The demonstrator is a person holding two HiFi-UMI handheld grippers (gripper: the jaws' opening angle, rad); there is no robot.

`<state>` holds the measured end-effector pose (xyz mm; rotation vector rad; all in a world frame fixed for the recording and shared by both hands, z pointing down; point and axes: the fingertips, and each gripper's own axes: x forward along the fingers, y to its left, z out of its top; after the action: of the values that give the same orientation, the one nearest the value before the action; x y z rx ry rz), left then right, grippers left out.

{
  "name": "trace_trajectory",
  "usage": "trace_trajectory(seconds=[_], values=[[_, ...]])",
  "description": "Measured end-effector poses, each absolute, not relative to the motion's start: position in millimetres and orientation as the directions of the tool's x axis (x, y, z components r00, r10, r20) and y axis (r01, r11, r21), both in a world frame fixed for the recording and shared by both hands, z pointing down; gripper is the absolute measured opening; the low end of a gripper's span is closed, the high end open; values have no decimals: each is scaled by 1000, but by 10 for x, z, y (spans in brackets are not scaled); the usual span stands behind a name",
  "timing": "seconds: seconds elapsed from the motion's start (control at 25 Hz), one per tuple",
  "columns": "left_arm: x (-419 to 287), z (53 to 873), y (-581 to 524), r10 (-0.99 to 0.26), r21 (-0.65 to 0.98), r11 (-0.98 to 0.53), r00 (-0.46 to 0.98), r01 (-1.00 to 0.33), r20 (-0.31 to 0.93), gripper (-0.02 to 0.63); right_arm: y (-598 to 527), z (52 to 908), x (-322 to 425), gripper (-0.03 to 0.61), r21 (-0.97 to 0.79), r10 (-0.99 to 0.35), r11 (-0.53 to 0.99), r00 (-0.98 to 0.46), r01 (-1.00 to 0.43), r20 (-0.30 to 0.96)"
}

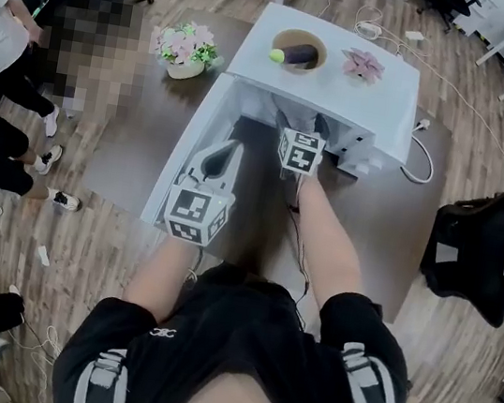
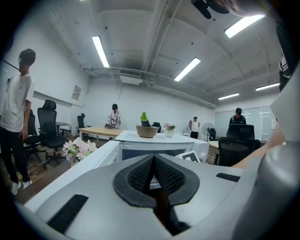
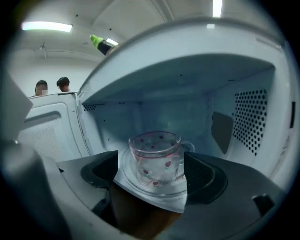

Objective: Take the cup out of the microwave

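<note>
Looking along the right gripper [image 3: 152, 171], I read its jaws as spread wide apart and closed on nothing. The cup [image 3: 154, 157] – clear glass with small red spots – stands upright on the glass plate [image 3: 178, 187] inside the microwave [image 3: 187, 79], framed between the two jaw pads. I cannot tell whether either pad touches it.

In the head view, the right gripper [image 1: 299, 123] sits inside the opening of the microwave [image 1: 382, 98], which stands on a brown table [image 1: 135, 158]. The door [image 1: 184, 152] is swung open to the left.

The left gripper [image 1: 229, 152] is outside the opening, just beside the door. In its own view the left gripper [image 2: 153, 161] shows both pads pressed together with nothing between them.

On top of the microwave rests a bowl [image 1: 298, 49]. A pot of flowers [image 1: 186, 46] stands on the table – near the door's far end.
</note>
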<state>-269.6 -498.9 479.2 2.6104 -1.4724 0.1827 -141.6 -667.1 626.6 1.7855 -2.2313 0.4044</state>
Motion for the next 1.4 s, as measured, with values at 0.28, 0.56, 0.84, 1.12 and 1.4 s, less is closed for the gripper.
trace_trajectory(seconds=[0.28, 0.56, 0.84, 1.12, 1.4], values=[[-2705, 4928, -5098, -833, 54, -517, 516, -855, 201, 2, -7083, 6422, -1433, 433, -57, -887, 213, -218, -975, 408], [-2741, 4976, -5124, -830, 43, -517, 513, -855, 221, 2, -7223, 6448, -1465, 454, -49, -884, 218, -219, -975, 413], [-2699, 4919, -5046, -829, 31, -524, 517, -851, 213, 2, -6957, 6377, -1503, 453, -65, -893, 249, -255, -966, 371], [-2639, 4833, -4905, -828, 22, -531, 525, -847, 195, 2, -6489, 6209, -1478, 453, -57, -900, 271, -274, -961, 339], [-2591, 4701, -4734, -824, 22, -545, 541, -838, 168, 2, -5803, 5966, -1488, 453, -63, -901, 300, -304, -952, 309]])
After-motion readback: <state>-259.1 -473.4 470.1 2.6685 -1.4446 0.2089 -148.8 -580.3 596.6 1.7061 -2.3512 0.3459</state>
